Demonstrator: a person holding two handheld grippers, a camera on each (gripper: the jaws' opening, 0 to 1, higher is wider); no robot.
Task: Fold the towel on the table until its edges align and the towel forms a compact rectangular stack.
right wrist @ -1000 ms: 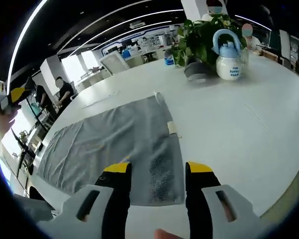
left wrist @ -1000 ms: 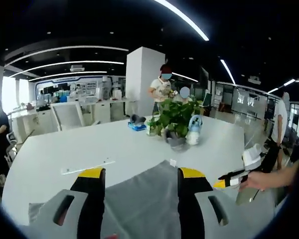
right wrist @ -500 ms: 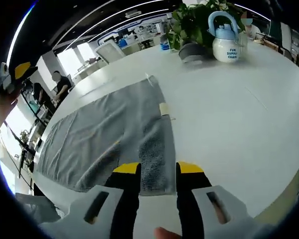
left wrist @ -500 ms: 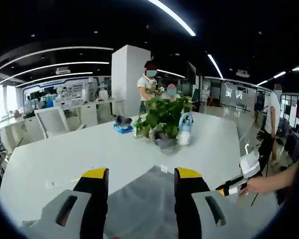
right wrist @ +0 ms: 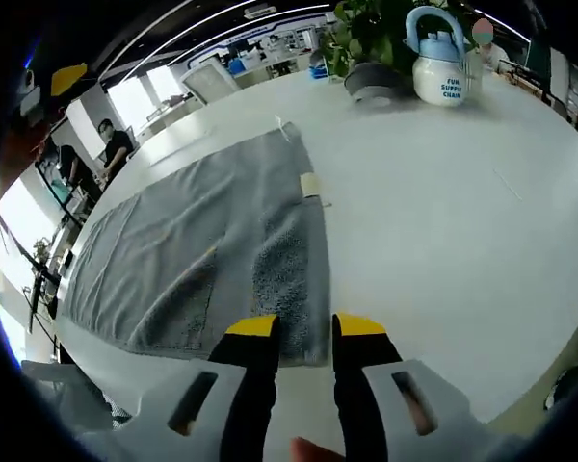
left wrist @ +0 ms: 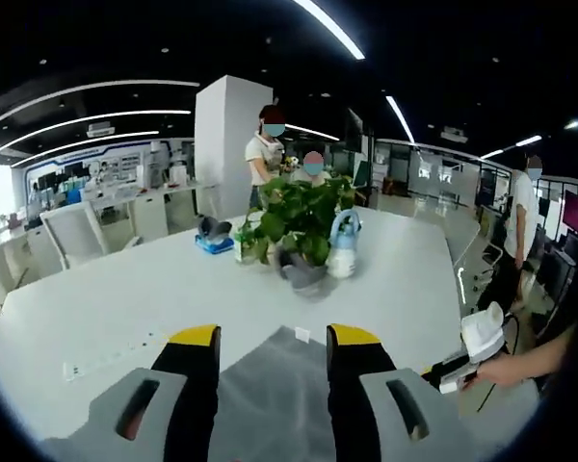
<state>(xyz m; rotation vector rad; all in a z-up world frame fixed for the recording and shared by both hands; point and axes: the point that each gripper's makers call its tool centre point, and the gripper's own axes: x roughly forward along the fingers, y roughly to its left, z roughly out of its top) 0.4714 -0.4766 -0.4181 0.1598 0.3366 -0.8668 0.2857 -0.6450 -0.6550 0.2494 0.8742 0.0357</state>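
While spread flat, grey towel [right wrist: 212, 250] lies rumpled | right gripper [right wrist: 303, 327] fingers narrow | left gripper [left wrist: 273, 336] fingers wide

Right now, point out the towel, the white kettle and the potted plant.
towel [right wrist: 183, 250]: right gripper view, middle of the cloth.
white kettle [right wrist: 441, 79]: right gripper view, its body.
potted plant [left wrist: 299, 217]: left gripper view, its leaves.
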